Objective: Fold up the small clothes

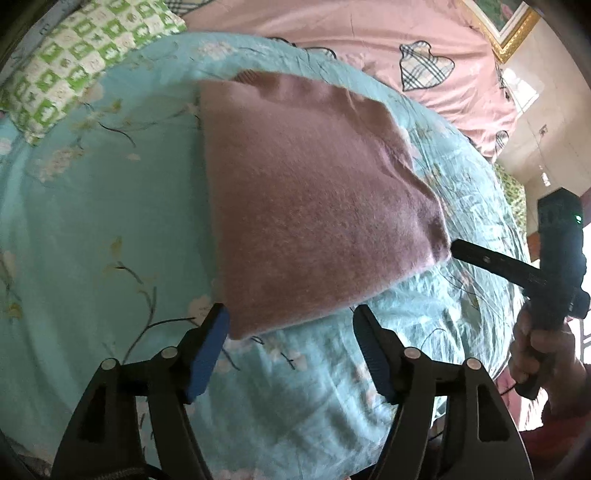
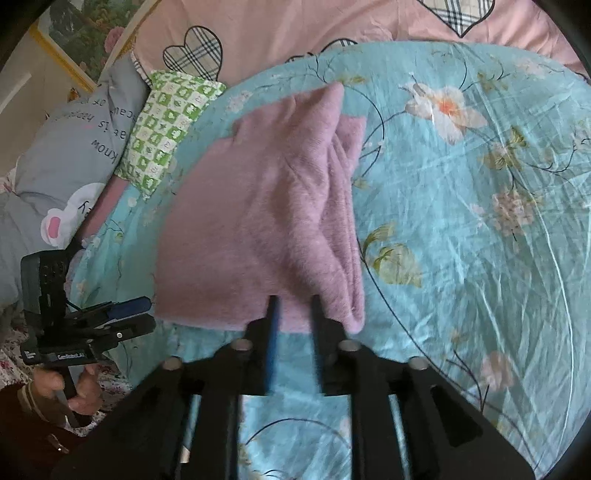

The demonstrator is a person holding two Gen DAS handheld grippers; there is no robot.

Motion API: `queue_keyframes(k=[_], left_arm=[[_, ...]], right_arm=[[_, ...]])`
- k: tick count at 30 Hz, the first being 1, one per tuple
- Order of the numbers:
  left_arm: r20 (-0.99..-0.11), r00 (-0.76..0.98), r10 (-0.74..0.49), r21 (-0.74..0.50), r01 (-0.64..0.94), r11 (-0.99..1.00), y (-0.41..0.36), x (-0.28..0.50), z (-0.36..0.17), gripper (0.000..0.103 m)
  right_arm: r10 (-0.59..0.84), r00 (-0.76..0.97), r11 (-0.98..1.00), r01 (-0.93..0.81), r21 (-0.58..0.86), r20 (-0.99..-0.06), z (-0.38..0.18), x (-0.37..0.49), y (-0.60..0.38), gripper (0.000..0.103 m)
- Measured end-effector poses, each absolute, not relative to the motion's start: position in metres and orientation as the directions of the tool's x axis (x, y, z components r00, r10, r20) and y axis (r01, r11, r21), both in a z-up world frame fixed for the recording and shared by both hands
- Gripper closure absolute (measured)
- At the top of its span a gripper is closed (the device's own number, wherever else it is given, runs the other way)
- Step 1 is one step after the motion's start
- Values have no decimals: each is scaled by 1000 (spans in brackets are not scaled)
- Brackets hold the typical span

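Observation:
A folded pink fleecy garment lies flat on the teal floral sheet. My left gripper stands open just at its near edge, the left blue pad beside the near corner, neither pad pressing the cloth. My right gripper points at the garment's right corner in this view. In the right wrist view the garment shows layered folds along its right side. The right gripper has its fingers a little apart over the near edge, pink cloth showing in the gap, nothing pinched. The left gripper sits at the garment's left corner.
A green checked pillow and a pink duvet with plaid hearts lie beyond the sheet. A grey printed pillow is at the far left. A gold-framed picture hangs on the wall. A person's hand holds the right gripper.

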State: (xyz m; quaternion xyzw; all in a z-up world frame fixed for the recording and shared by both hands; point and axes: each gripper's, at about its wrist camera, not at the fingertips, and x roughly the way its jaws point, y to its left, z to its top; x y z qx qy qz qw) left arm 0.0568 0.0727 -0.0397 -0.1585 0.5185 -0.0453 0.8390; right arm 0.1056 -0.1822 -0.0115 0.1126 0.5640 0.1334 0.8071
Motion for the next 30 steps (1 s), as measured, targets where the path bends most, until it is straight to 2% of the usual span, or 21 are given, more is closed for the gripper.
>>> queue_keyframes(k=[2, 4, 11, 18, 24, 30], left_arm=[[-854, 469, -223, -306, -107, 946, 76, 52, -34, 30], [-852, 480, -209, -302, -124, 945, 78, 48, -30, 25], [-864, 491, -114, -212, -148, 966, 84, 30, -24, 22], [-883, 470, -6, -90, -156, 984, 81, 10, -35, 21], [-865, 499, 51, -23, -141, 990, 74, 7, -27, 21], [-832, 547, 96, 10, -158, 987, 73, 9, -5, 19]], right_arm=[[343, 344, 939, -92, 332, -874, -6, 102, -179, 55], [333, 364, 943, -106, 316, -870, 0, 98, -173, 55], [326, 339, 945, -127, 300, -883, 2, 85, -157, 52], [286, 299, 956, -148, 252, -910, -4, 68, -144, 34], [229, 301, 967, -178, 182, -926, -5, 64, -134, 25], [219, 328, 961, -234, 145, -919, 5, 65, -123, 21]])
